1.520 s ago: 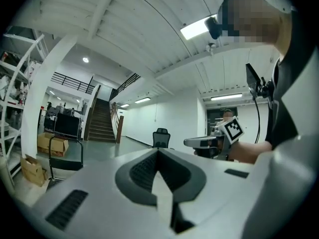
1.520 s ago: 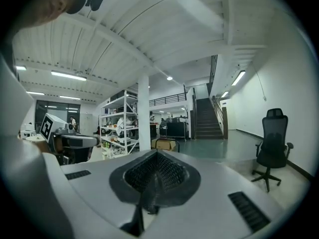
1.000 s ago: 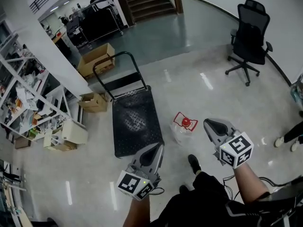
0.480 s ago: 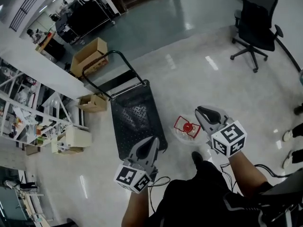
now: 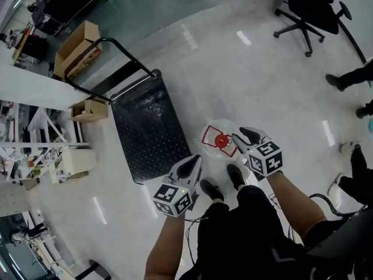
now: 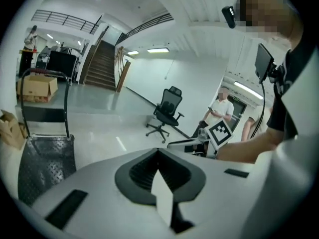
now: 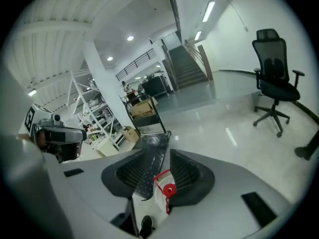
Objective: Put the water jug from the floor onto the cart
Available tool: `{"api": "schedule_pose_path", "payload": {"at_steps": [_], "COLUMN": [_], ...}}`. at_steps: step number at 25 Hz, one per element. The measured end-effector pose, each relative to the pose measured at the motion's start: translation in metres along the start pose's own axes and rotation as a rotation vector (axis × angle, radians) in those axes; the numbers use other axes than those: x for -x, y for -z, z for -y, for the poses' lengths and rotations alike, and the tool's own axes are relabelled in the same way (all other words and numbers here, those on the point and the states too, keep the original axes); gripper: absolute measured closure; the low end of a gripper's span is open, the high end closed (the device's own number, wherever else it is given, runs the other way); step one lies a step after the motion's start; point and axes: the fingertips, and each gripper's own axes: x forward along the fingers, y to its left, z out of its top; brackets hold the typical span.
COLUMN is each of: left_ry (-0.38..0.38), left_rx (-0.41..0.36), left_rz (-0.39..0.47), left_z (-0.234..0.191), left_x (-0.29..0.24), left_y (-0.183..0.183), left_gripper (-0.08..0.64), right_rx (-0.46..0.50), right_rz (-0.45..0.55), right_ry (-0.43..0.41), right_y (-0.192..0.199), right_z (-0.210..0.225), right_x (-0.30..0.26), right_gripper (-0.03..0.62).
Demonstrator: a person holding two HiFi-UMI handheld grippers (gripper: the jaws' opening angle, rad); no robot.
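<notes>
Update: both grippers sit lower and closer to the jug than a second ago. Right gripper point(image 5: 243, 134) jaws have just been opening and now stand apart, nothing clamped, just beside the clear plastic water jug with red cap and handle point(image 5: 220, 143). Left gripper point(image 5: 194, 159) jaws together, empty. Jug on the glossy grey floor point(image 5: 262, 69) beside the black flat platform cart point(image 5: 145, 127).

Open glossy grey floor point(image 5: 274, 98) far and right of clear red-capped water jug point(image 5: 220, 141); black flat platform cart point(image 5: 145, 130) just left, black shoes point(image 5: 235, 175) near.
</notes>
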Motion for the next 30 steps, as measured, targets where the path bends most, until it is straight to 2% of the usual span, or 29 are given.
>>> {"api": "schedule_pose_path", "payload": {"at_steps": [3,6,11,14,17,23,27,28,30], "left_ry": [0.052,0.071,0.024,0.014,-0.012,0.003,-0.004,-0.005,-0.008], "left_rx": [0.067,0.092,0.109,0.169,0.225,0.224,0.255,0.26,0.268], "left_rz": [-0.094,-0.172,-0.381,-0.468,-0.502,-0.524,-0.515,-0.511,-0.498], "left_z": [-0.023,-0.041,-0.064,-0.07,-0.079,-0.09,-0.085,-0.084,-0.082], "left_x": [-0.039,-0.069,-0.103,-0.108,-0.112,-0.128,-0.123,-0.121,-0.116], "left_y": [0.045,0.09,0.188,0.232,0.252,0.265,0.263,0.263,0.264], "left_gripper": [0.565,0.565,0.565,0.565,0.565,0.565,0.565,0.565,0.565], "right_rx": [-0.007,-0.04,-0.35,-0.393,-0.427,-0.494,-0.575,-0.587,-0.602], "right_rz": [-0.099,-0.197,-0.306,-0.344,-0.358,-0.368,-0.394,-0.403,-0.396], "right_ry": [0.045,0.094,0.155,0.171,0.179,0.157,0.144,0.148,0.162], "right_y": [0.053,0.11,0.206,0.236,0.249,0.265,0.272,0.274,0.275], "right_z": [0.028,0.057,0.096,0.103,0.106,0.106,0.101,0.102,0.104], "right_x": [-0.035,-0.067,-0.098,-0.105,-0.111,-0.139,-0.147,-0.148,-0.15], "right_gripper": [0.44,0.42,0.416,0.416,0.416,0.417,0.421,0.466,0.482]}}
